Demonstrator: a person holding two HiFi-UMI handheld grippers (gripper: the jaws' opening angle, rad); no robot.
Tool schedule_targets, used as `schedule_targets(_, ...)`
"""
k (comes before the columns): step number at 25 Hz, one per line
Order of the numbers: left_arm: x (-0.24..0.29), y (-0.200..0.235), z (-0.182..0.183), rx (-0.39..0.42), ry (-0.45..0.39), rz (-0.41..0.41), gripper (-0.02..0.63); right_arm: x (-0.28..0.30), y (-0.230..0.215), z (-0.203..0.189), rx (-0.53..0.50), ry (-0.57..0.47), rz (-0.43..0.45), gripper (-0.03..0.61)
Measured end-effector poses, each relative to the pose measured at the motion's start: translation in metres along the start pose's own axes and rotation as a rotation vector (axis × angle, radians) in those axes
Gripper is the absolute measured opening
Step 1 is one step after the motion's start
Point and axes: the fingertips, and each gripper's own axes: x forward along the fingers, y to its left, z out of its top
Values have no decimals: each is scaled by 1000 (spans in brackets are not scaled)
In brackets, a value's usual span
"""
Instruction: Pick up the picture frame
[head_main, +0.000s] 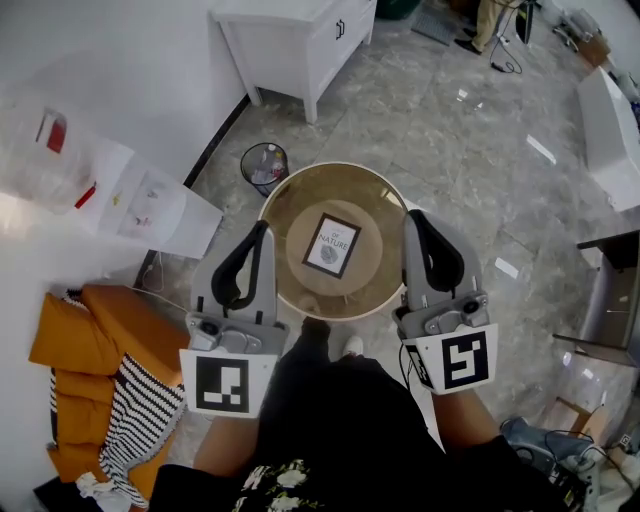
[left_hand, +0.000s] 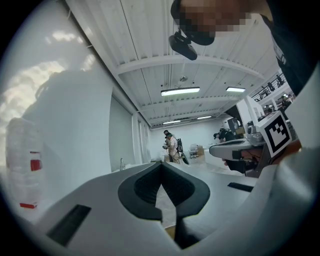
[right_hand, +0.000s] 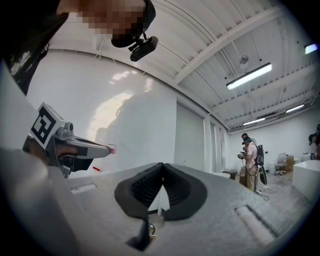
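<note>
The picture frame (head_main: 332, 245), black-edged with a white print, lies flat in the middle of a round glass-topped table (head_main: 290, 195) below me in the head view. My left gripper (head_main: 263, 228) hovers level over the table's left rim, left of the frame. Its jaws are shut with nothing between them, as the left gripper view (left_hand: 161, 166) also shows. My right gripper (head_main: 413, 216) is level over the right rim, right of the frame, and it too is shut and empty (right_hand: 162, 166). Neither gripper touches the frame, which is hidden in both gripper views.
A black mesh wastebasket (head_main: 264, 166) stands on the marble floor behind the table. A white cabinet (head_main: 300, 40) is farther back. An orange seat (head_main: 85, 345) with a striped cloth lies at the left. A person (right_hand: 251, 160) stands far across the room.
</note>
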Motion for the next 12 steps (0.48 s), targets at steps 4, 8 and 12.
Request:
schedule_targets(4,16,13,-7,-1,-4,-52,6,16,1,-6,-5,15,-41,-3)
schedule_targets(8,29,32,-13,8,-16,-92,6,34,8,-7,-21,14,-74,-3)
schedule_targets(12,43,48,-26,-17,-8,-116,6,50,18,-17,-27,39,-79,-2)
